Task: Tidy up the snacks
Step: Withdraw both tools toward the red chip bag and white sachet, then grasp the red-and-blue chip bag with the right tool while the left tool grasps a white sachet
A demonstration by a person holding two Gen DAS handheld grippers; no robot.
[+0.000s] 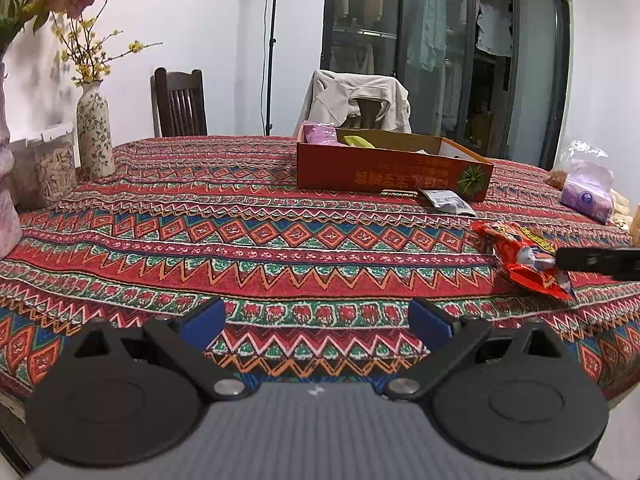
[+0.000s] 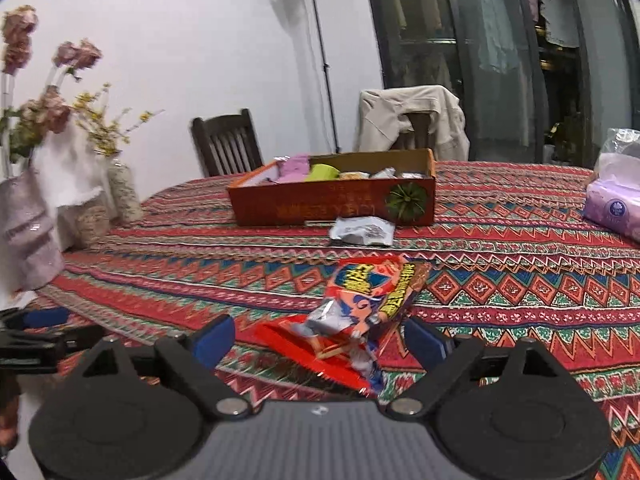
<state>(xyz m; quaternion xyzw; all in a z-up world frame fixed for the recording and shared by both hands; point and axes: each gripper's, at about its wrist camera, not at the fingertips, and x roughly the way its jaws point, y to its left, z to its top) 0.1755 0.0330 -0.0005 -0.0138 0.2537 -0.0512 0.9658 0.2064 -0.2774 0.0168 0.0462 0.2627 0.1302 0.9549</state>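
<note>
- A crumpled red snack packet [image 2: 360,312] lay low in the right view's centre, between the right gripper's [image 2: 318,340] wide, untouching jaws.
- The left gripper [image 1: 316,320] gaped over bare tablecloth [image 1: 240,248].
- A grey sachet [image 2: 362,231] lay before the red box [image 2: 332,200] at mid-frame.

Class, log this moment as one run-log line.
left gripper open, empty | right gripper open around red snack packet | cardboard box behind
</note>
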